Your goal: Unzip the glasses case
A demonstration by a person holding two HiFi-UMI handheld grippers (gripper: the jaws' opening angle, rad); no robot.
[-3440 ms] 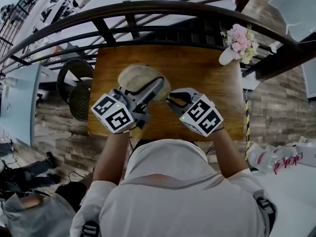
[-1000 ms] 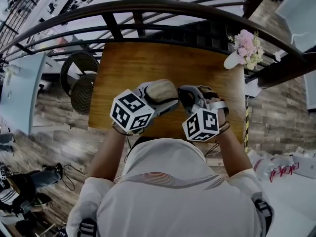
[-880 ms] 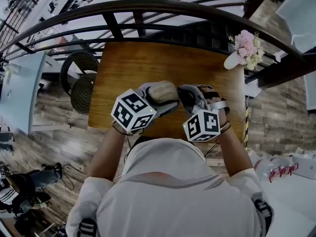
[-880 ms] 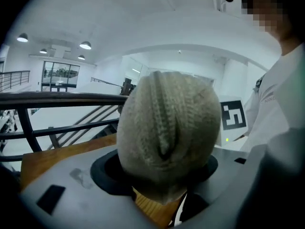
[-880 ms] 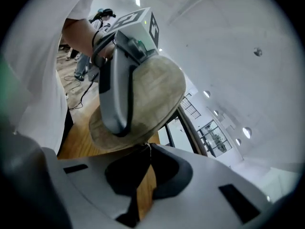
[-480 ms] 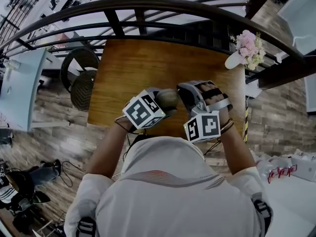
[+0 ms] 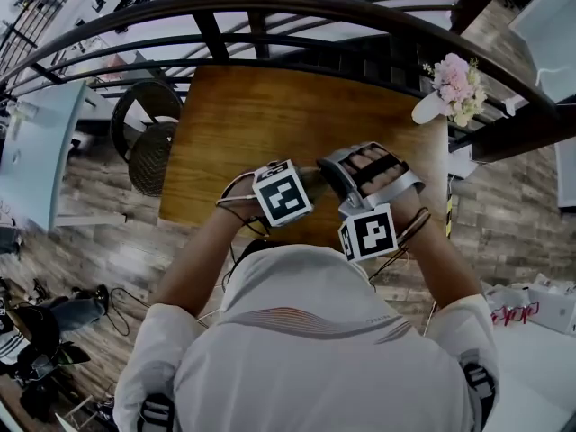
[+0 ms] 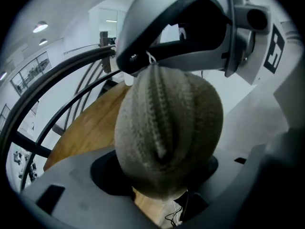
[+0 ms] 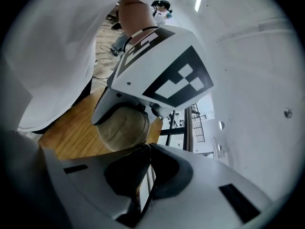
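The glasses case [image 8: 167,128] is a beige, knitted oval pouch with its zip line running down the middle. It stands on end between the jaws of my left gripper [image 8: 167,178], which is shut on its lower end. My right gripper [image 8: 133,63] comes in from above, shut on the small white zipper pull [image 8: 151,58] at the case's top. In the head view the left gripper [image 7: 301,187] and right gripper [image 7: 324,174] meet over the table's near edge, with the case [image 7: 310,178] mostly hidden. The right gripper view shows the case [image 9: 121,128] just beyond the shut jaws.
The wooden table [image 7: 243,115] stretches away from the person. A white vase of pink flowers [image 7: 450,84] stands at its far right corner. A dark curved railing [image 7: 270,12] runs behind the table, and a round wicker chair [image 7: 148,142] sits to the left.
The left gripper has dropped and tipped downward, carrying the case toward the table's near edge. The right gripper has rolled and followed, staying at the case's top.
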